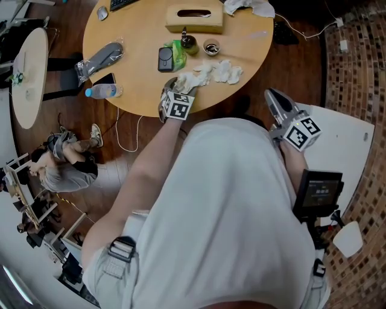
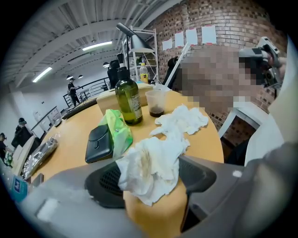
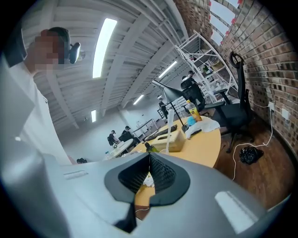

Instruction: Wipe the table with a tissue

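A crumpled, slightly stained white tissue (image 2: 149,165) lies near the round wooden table's (image 1: 136,36) front edge, also in the head view (image 1: 193,80). My left gripper (image 2: 151,174) points down at it with its jaws wide apart, one on each side of the tissue, whose edges reach both pads; I read it as open. From above, the left gripper (image 1: 172,90) sits at the table's near rim. More used tissues (image 1: 226,72) lie just beyond. My right gripper (image 1: 272,98) hangs off the table to the right, jaws shut and empty (image 3: 149,160).
Behind the tissue stand a green bottle (image 2: 128,97), a plastic cup (image 2: 156,103) with dark liquid, a black case (image 2: 98,143) and a green packet (image 2: 118,130). A tissue box (image 1: 194,18) sits farther back. A water bottle (image 1: 102,91) and silver bag (image 1: 99,60) lie at the left.
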{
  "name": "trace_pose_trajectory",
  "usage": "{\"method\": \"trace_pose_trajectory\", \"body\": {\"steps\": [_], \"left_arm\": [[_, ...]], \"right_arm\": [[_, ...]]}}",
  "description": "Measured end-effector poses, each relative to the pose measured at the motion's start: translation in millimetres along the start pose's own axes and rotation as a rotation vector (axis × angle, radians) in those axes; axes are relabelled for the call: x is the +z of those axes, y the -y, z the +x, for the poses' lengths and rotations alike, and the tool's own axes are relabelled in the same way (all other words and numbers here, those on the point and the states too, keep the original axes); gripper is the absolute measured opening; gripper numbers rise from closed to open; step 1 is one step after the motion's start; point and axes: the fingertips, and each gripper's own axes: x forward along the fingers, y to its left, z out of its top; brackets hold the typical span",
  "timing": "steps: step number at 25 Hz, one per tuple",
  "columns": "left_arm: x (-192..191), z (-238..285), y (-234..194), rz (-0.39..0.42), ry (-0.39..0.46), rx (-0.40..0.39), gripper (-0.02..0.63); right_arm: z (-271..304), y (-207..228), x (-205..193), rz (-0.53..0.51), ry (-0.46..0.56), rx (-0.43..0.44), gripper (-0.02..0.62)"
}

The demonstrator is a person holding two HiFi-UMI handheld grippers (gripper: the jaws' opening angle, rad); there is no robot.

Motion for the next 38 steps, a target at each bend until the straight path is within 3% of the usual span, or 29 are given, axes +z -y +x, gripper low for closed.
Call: {"method": "trace_pose_trajectory", "body": {"steps": [8, 15, 21, 29, 34, 38], "left_arm": [[-3.4, 5.2, -1.0, 0.028, -0.034, 0.009, 0.188], [-1.8, 7.5, -4.3, -0.001, -0.03, 0.019, 0.128], [-2.1, -10.8, -10.3, -0.1, 0.037, -0.022, 0.104], [33.2, -58.3, 17.0, -0.221, 0.272, -0.235, 0.104], [55.1, -77.0, 57.5, -0.206, 0.35, -0.395, 0.105], [69.0, -86.6, 103.4, -0.164, 0.377, -0.569, 0.106]], "right_arm": [[3.9, 2.8, -3.3, 0.026, -0.008, -0.026, 0.008], [3.3, 0.9, -7.5, 0.033, 0.003, -0.043, 0.008], [-4.9, -5.8, -12.1, 0.037, 0.022, -0.066, 0.008], [-24.1, -15.2, -27.2, 0.046, 0.075, -0.124, 0.009], [-43.3, -20.8, -39.2, 0.06, 0.113, -0.175, 0.008], [-76.5, -28.1, -48.6, 0.064, 0.169, -0.264, 0.008]]}}
